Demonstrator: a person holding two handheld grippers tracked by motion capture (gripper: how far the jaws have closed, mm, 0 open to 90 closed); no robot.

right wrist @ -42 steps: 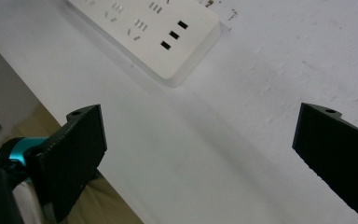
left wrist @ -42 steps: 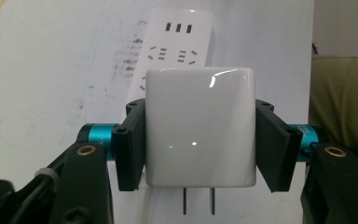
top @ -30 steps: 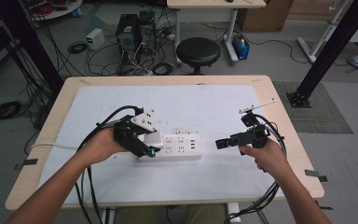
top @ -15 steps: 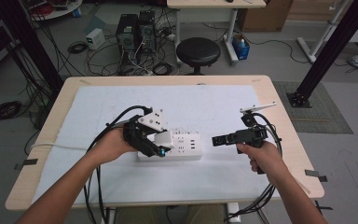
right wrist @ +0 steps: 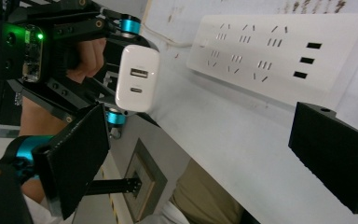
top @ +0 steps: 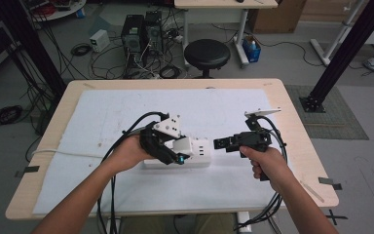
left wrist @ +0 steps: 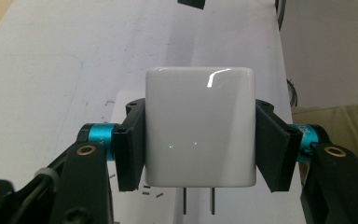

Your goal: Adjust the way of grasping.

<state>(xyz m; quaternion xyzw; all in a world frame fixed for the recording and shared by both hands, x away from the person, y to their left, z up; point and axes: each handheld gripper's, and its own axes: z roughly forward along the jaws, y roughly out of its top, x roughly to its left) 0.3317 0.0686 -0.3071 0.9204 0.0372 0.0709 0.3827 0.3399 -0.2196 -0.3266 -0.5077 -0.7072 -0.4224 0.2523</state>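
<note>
Since a second ago, the left hand-held gripper (top: 175, 155) is carrying the white charger (left wrist: 199, 126) rightward along the power strip (top: 195, 157), now hanging over its middle; the right hand-held gripper (top: 222, 143) is staying close to where it was, near the strip's right end.

Left jaws are clamping the charger on its two flat sides, prongs pointing down toward the strip. In the right gripper view the charger's port face (right wrist: 139, 79) is facing the right hand-held gripper, whose jaws are standing wide apart and holding nothing.

Handling, as a judgement: the charger is looking like a small rigid glossy plastic block, light, likely slippery. Side grip across the flat faces is looking right; it should stay squared so the prongs are meeting the slots straight. The strip is light too and may be sliding or lifting under a push, so the free gripper could be pinning its right end.

Room: the strip is lying near the middle of the white mat on the bench (top: 292, 122), well clear of the edges. Open mat is lying behind and in front. Cables are trailing from both grippers toward the near edge.
</note>
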